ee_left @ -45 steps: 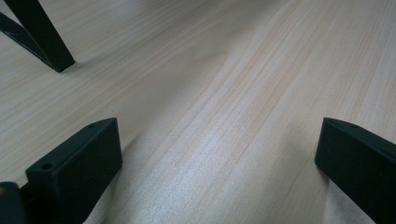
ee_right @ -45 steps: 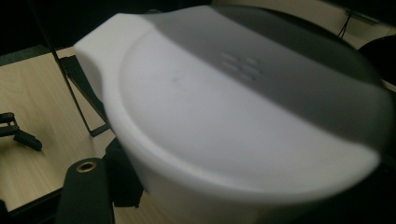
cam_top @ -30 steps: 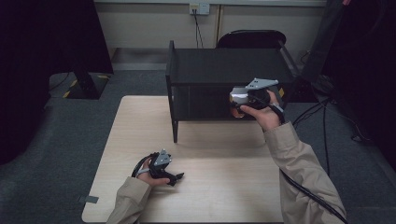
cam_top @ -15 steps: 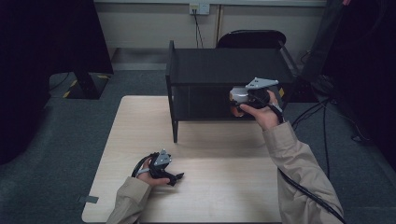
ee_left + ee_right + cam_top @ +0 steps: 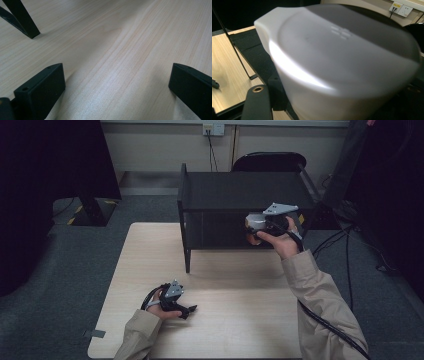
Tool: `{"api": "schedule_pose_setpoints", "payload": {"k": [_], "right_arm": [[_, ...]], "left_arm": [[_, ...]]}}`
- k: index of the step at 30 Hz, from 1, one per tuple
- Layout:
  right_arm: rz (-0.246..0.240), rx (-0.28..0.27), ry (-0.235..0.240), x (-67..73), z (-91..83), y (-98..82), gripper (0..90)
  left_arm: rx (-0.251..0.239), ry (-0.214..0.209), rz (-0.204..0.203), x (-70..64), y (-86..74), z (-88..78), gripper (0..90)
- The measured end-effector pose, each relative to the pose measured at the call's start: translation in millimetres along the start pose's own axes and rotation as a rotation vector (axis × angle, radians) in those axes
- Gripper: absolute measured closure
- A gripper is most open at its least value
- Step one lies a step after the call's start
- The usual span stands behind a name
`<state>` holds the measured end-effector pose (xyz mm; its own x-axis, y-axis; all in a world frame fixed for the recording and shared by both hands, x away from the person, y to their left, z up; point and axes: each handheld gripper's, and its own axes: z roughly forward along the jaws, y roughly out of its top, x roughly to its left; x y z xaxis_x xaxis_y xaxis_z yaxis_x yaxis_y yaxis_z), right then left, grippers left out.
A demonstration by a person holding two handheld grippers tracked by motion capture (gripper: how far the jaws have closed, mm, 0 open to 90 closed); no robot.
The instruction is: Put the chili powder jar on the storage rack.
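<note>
From above, the right gripper (image 5: 257, 227) sits at the open front of the black shelf (image 5: 240, 195), clenched on a white container (image 5: 251, 222) that lies straight ahead of its jaws, toward the shelf's lower level. The left gripper (image 5: 186, 309) rests on the table (image 5: 240, 320), well apart from the container, so the right hand is far the nearer.

Along the left gripper's jaws, they stand wide apart with bare wood between them.

Along the right gripper's jaws, the white container (image 5: 342, 62) looms directly in front, pressed against the one black jaw I can see at its lower left; I'd guess setting it inside comes next.
</note>
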<state>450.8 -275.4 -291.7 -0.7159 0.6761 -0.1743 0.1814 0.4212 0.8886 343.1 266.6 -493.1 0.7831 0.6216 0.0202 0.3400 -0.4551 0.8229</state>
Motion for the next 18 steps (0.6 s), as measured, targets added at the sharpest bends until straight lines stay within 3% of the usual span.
{"api": "schedule_pose_setpoints", "payload": {"k": [12, 18], "right_arm": [[-0.015, -0.007, -0.010, 1.2, 0.7, -1.8, 29.2], [-0.035, -0.005, -0.036, 4.9, 1.1, -1.6, 24.0]], "left_arm": [[0.000, 0.000, 0.000, -0.1, -0.1, 0.0, 0.0], [0.002, 0.000, 0.000, -0.1, 0.3, -0.1, 0.0]]}}
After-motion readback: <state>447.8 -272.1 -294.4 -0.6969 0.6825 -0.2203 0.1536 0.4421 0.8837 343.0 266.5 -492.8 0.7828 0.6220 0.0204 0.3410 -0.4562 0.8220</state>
